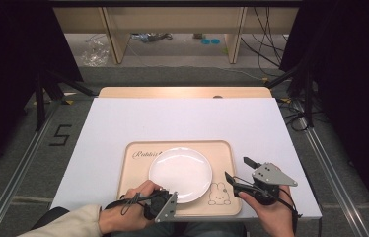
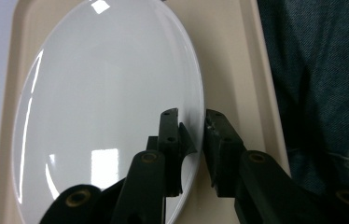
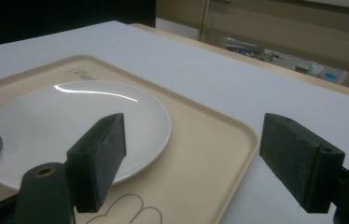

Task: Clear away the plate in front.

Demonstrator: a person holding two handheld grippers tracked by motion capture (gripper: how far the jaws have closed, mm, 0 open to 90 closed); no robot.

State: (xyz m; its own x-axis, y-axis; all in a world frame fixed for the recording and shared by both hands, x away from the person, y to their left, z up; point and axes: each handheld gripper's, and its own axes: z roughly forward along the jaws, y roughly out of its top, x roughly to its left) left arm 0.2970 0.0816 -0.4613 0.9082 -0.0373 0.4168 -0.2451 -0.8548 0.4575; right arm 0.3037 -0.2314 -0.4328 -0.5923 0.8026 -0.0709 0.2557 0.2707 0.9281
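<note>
A round white plate [image 1: 180,173] lies on a beige tray [image 1: 133,163] near the table's front edge. My left gripper [image 1: 171,195] sits at the plate's near rim, held by a hand in a pale sleeve. In the left gripper view one jaw lies over the plate [image 2: 107,93] and the other beside its rim above the tray [image 2: 228,70], and the left gripper [image 2: 192,116] shows a small gap around the rim. My right gripper [image 1: 237,168] hovers at the tray's right edge. It stands wide open [image 3: 193,130] with nothing between its jaws, facing the plate [image 3: 70,121] and tray [image 3: 200,154].
The tray rests on a white board [image 1: 187,118] over a wooden tabletop [image 1: 182,92]. A rabbit drawing [image 1: 218,193] marks the tray's near right corner. Black stands and cables flank the table. The person's jeans [image 2: 322,84] lie just past the tray's near edge.
</note>
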